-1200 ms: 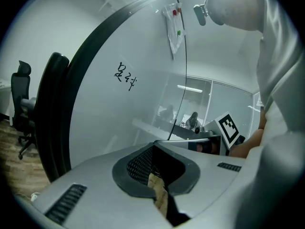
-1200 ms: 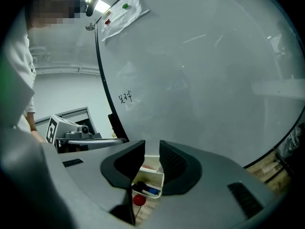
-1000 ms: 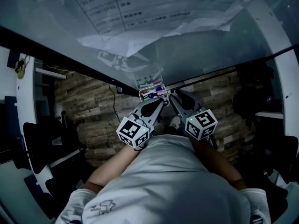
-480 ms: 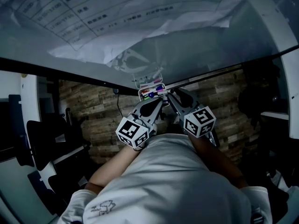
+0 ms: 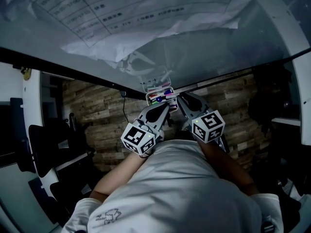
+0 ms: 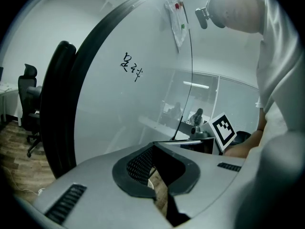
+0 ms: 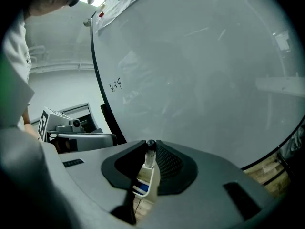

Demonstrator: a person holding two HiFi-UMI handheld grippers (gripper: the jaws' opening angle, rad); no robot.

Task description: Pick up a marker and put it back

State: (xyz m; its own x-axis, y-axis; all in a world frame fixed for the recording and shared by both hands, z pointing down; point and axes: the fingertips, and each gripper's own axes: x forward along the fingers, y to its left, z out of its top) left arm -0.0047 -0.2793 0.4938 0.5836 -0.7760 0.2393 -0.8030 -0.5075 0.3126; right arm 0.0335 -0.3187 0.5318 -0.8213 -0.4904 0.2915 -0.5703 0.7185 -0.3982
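Observation:
A small clear tray of coloured markers (image 5: 159, 95) hangs on the glass board (image 5: 204, 47), just beyond both grippers. My right gripper (image 5: 180, 99) is shut on a white marker (image 7: 147, 168) with a black tip and a blue label; the marker stands upright between the jaws in the right gripper view, its tip close to the glass (image 7: 200, 80). My left gripper (image 5: 165, 107) sits beside it, a little below the tray. In the left gripper view its jaws (image 6: 153, 149) meet at the tips with nothing between them, and only floor shows through the gap.
A printed paper sheet (image 5: 121, 18) is stuck on the board above the tray. Handwriting (image 6: 131, 67) marks the glass, and a dark frame (image 6: 57, 104) edges it. An office chair (image 6: 28, 104) stands on the wood floor (image 5: 97, 110) at the left.
The head view has shifted slightly. Both grippers stay by the marker tray, almost unmoved. The white marker end seen under the right gripper a second ago no longer shows.

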